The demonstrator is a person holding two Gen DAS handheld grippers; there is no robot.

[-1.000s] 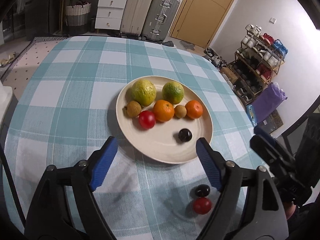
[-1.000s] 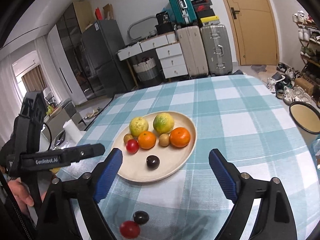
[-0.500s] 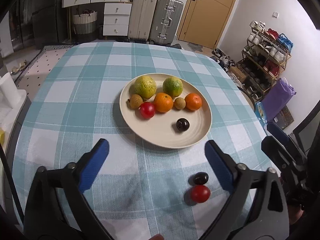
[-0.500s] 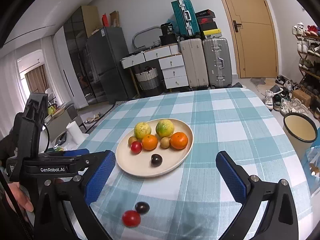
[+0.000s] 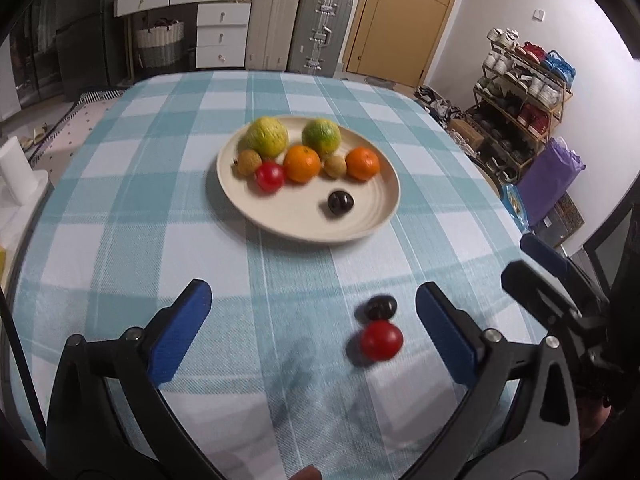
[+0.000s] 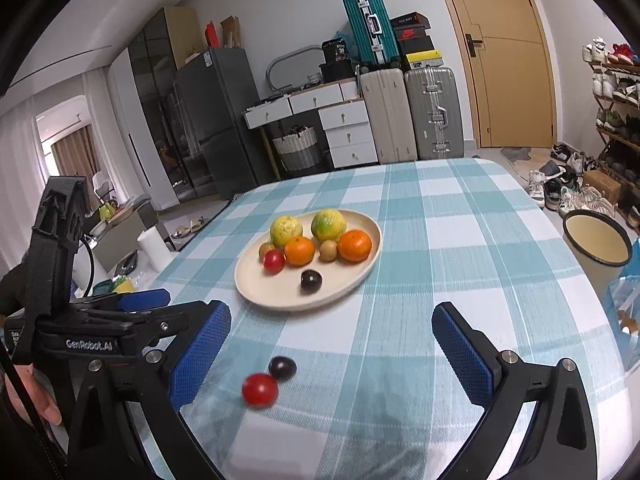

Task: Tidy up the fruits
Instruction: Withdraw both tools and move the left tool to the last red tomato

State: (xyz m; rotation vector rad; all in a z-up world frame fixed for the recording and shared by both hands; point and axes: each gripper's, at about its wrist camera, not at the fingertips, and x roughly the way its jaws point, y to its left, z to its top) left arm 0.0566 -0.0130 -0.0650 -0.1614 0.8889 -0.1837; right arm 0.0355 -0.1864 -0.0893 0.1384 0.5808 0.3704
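Red tomato (image 5: 381, 340) touches dark plum (image 5: 382, 307) — both grippers' fingers (image 6: 460, 350) apart, empty

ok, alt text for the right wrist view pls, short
Open right gripper above a teal checked tablecloth, where a red tomato and a dark plum touch. Beyond, a cream plate holds eight more fruits. The left gripper juts in at the left edge.
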